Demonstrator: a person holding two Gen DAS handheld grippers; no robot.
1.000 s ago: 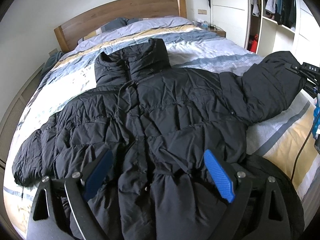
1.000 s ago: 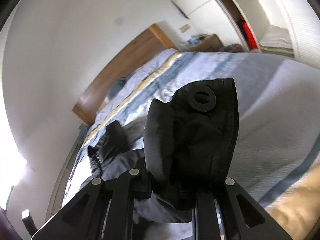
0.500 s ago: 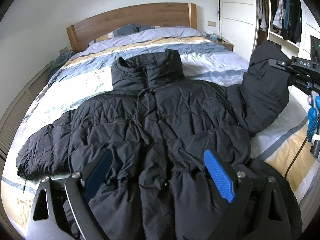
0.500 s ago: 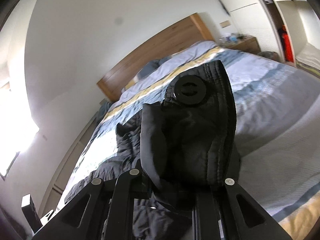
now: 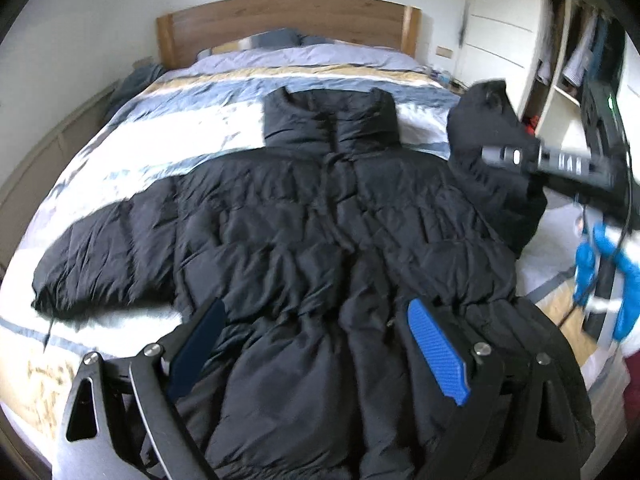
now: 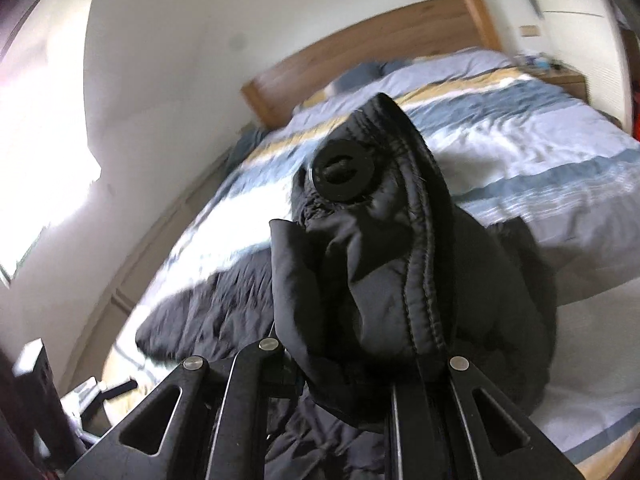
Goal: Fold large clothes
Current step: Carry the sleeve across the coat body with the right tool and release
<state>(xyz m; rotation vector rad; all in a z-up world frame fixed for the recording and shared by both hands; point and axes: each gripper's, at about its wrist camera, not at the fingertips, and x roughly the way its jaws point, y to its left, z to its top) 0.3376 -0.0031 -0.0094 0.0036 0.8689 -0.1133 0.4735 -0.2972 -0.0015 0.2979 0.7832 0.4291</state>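
A large black puffer jacket [image 5: 304, 232] lies front-up on the striped bed [image 5: 192, 128], its collar toward the headboard. Its left sleeve [image 5: 104, 256] stretches flat across the cover. My left gripper [image 5: 316, 344] hovers open over the jacket's hem, and nothing sits between its blue pads [image 5: 436, 352]. My right gripper [image 5: 516, 156] is shut on the cuff of the other sleeve [image 5: 488, 136] and holds it raised above the bed's right side. In the right wrist view the gripper [image 6: 344, 360] clamps that cuff [image 6: 376, 280], whose snap button [image 6: 344, 176] faces the camera.
A wooden headboard [image 5: 280, 20] and pillows [image 5: 280, 38] are at the far end. An open wardrobe [image 5: 576, 52] with hanging clothes stands to the right, with a nightstand [image 6: 564, 80] beside the bed. A blue-gloved hand [image 5: 608, 264] holds the right gripper. A panelled wall [image 5: 40, 152] runs along the left.
The right gripper has lifted the sleeve cuff off the bed and swung it up and inward toward the jacket's body. The left gripper has drifted sideways over the hem and stayed open.
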